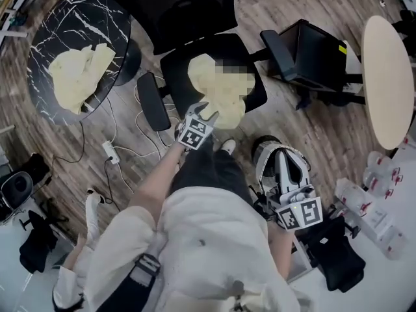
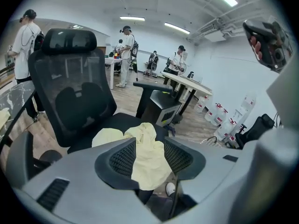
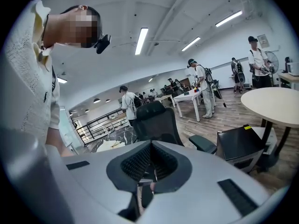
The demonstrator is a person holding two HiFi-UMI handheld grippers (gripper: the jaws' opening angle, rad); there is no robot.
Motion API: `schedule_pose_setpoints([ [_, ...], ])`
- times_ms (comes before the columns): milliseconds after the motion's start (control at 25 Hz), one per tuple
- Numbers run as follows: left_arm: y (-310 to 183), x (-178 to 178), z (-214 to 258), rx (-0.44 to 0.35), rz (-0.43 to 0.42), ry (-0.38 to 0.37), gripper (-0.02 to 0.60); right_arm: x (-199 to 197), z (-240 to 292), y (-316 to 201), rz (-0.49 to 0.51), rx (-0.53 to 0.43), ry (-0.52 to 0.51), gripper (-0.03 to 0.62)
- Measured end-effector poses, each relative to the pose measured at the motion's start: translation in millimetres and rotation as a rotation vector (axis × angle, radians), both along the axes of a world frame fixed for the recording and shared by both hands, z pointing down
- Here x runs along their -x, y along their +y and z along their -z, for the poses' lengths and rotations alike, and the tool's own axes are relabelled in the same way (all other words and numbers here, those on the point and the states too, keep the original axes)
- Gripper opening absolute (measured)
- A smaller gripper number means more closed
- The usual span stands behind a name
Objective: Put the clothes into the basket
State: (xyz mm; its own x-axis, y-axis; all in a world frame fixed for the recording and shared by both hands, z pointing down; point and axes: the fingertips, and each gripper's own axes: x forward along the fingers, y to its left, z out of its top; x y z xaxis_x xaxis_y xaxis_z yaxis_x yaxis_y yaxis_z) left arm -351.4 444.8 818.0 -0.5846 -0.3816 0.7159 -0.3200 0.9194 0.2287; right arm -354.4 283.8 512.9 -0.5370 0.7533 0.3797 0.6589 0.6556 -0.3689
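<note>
At the upper left of the head view, a pale yellow cloth [image 1: 78,77] lies bunched on the black marble table [image 1: 45,38], towards its lower edge. Just below the table, a white power strip [image 1: 108,151] and loose cables lie on the wood floor. Right of that, at top centre, stands a black chair [image 1: 172,70] with a second cloth [image 1: 205,73], also pale yellow, spread across its seat; part of it is covered by a mosaic patch. Your left gripper [image 1: 207,112] hangs over the front edge of that seat, pointing down at the second cloth. In the left gripper view its jaws stand apart, released, and the second cloth shows in the gap between them, lying on the seat beyond with neither pad pressing on it. Lower and further right, by your hip, is your right gripper [image 3: 150,148]. Its own view shows the jaws clenched together at the tips with nothing between them, aimed across the room at the chair's back. Right of the chair a black cabinet [image 1: 312,54] sits on the floor beside a round beige table [image 1: 390,77], and clear bottles [image 1: 383,174] with red labels are clustered at the lower right.
</note>
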Motion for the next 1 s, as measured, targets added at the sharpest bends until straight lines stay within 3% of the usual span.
schedule_pose_setpoints([
  [320,14.1,30.1,-73.6,0.02,0.011,0.122,0.216,18.9,-37.1,3.4,-0.032,-0.029,0.062,0.008],
  [720,28.1,55.0,-164.1,0.107,0.022,0.255,0.258,36.4,-86.1,4.2,-0.067,-0.058,0.157,0.008],
  [1000,29.0,84.2,-208.7,0.137,-0.028,0.257,0.312,45.5,-122.7,3.1,-0.086,-0.078,0.219,0.008],
])
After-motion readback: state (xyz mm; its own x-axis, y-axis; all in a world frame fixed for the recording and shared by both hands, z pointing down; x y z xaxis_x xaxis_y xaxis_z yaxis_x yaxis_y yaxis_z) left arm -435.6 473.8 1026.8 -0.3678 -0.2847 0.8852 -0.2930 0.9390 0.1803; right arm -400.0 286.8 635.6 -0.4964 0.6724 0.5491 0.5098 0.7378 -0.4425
